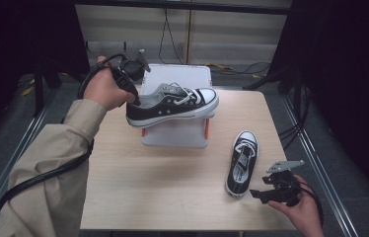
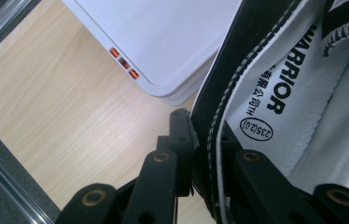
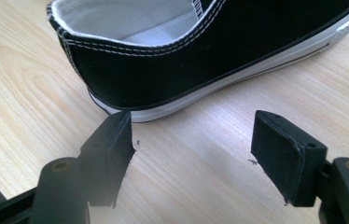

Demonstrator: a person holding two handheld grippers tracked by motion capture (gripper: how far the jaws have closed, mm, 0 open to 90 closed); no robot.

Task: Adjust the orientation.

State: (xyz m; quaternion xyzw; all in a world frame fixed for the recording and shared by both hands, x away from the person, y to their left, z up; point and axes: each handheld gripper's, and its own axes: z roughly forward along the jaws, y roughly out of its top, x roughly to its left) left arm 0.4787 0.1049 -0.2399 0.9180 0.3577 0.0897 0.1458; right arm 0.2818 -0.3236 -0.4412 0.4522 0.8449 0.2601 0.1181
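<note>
Pale wood bench [image 1: 172, 197] | right tongs [image 1: 270, 191] spread wide, just behind heel of second shoe [image 1: 242, 163] lying flat | left tongs [image 1: 134, 96] clamped on heel of lifted shoe [image 1: 172, 106] over white box [image 1: 175, 136] | step judged: boxing the pair; next: lower, release.

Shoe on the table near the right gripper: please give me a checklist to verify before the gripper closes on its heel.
1. Right gripper open: ok, jaws wide apart.
2. Heel of the shoe on the table between the jaws: not ok, it lies ahead of the fingertips.
3. Shoe flat on the table: ok.
4. Left gripper grip on the lifted shoe: ok, shut on its heel collar.
5. Lifted shoe over the white box: ok.
</note>
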